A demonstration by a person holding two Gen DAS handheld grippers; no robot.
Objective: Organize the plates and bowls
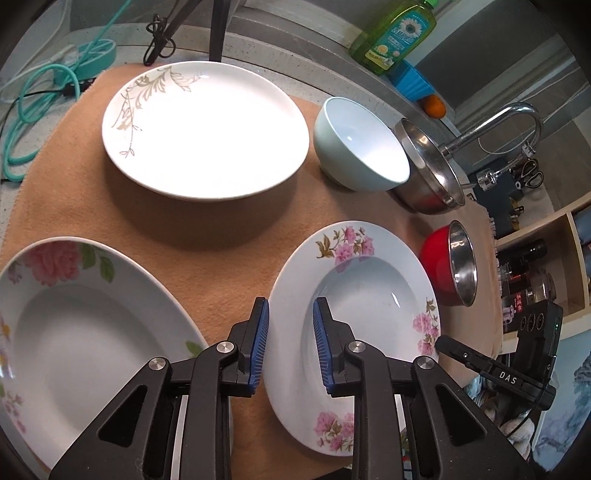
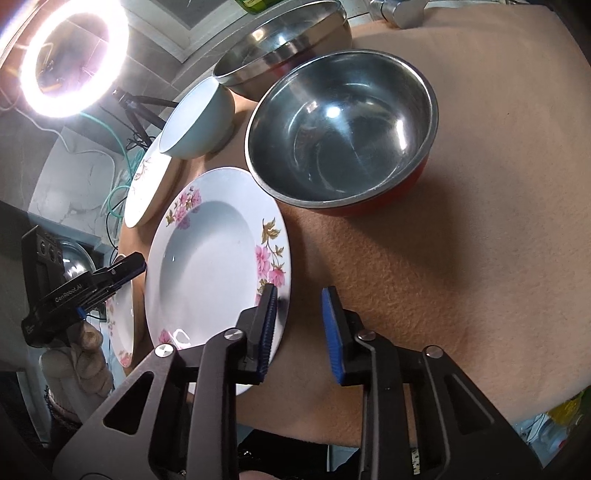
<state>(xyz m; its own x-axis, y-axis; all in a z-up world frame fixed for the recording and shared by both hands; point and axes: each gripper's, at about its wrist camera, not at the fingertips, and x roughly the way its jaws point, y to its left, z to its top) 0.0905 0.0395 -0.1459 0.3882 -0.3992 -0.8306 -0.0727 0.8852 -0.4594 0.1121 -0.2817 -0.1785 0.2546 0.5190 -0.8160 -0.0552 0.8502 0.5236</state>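
Grippers straddle opposite rims of the pink-flowered plate point(image 1: 354, 291) on the tan cloth point(image 1: 221, 254).
Left gripper point(image 1: 290, 345) and right gripper point(image 2: 301, 332) sit narrowed, gaps showing, not clamped. Glazed ceramic: stiff, slick, breakable, best pinched at the broad flat rim.

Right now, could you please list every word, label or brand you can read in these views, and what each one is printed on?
"DAS": on the black arm of the right tongs, seen from the left wrist.
"GenRobot.AI": on the black body of the left tongs, seen from the right wrist.
Green dish soap bottle: daisy label, its text too small to read.
Dark bottle on the shelf: red label, unreadable.
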